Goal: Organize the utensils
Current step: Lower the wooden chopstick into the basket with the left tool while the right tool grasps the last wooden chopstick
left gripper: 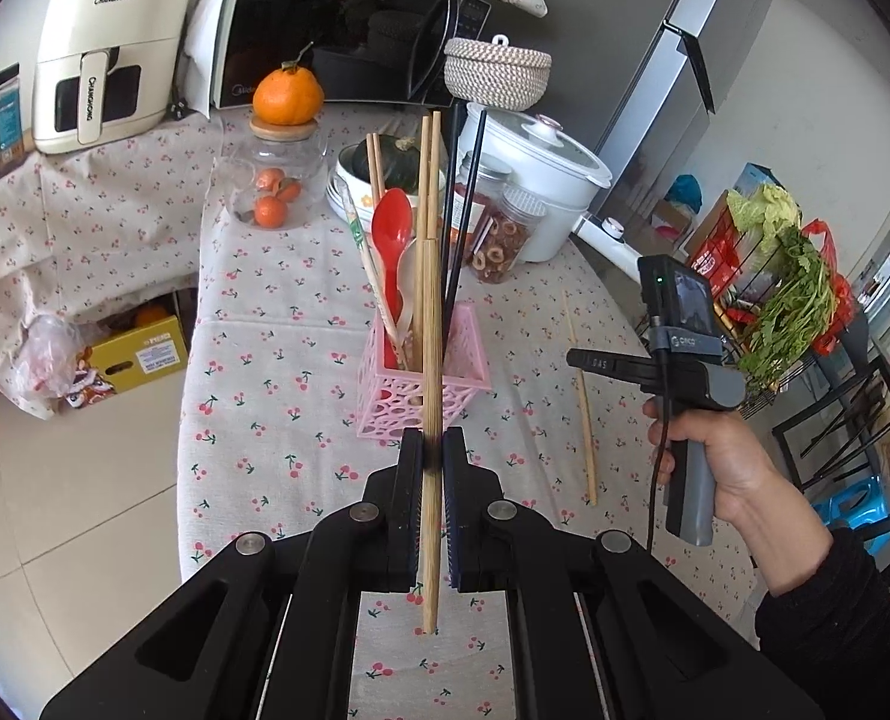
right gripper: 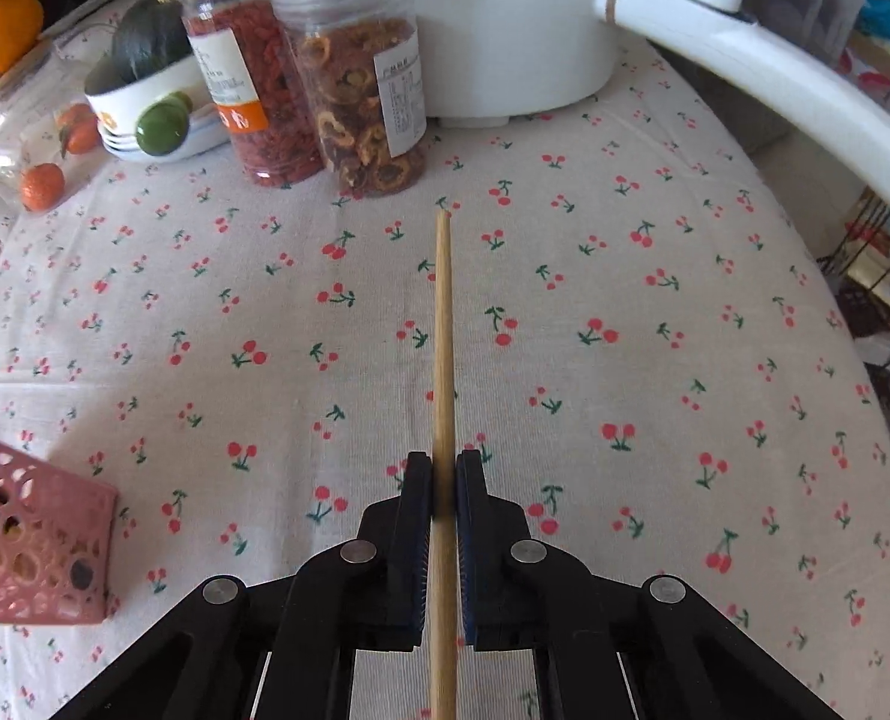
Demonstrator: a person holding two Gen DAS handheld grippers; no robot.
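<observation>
Chopsticks everywhere lol. Left gripper [left gripper: 432, 450] is clamped tight on a bamboo chopstick [left gripper: 430, 360], holding it upright just in front of the pink holder [left gripper: 411, 387] with the red spoon [left gripper: 392, 234] and black chopsticks [left gripper: 461, 204]. Right gripper [right gripper: 443, 471] has its jaws nearly closed around another bamboo chopstick [right gripper: 443, 324] lying on the cherry tablecloth [right gripper: 625, 330]; can't tell if it's actually gripping.

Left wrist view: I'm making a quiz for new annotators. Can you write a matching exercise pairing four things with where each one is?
Things:
1 red spoon
2 upright chopstick
3 lone chopstick
4 big orange

Places:
A on the glass jar lid
B clamped in the left hand-held gripper
C standing in the pink holder
D on the tablecloth, between the fingers of the right hand-held gripper

Pairs: 1-C, 2-B, 3-D, 4-A
</observation>
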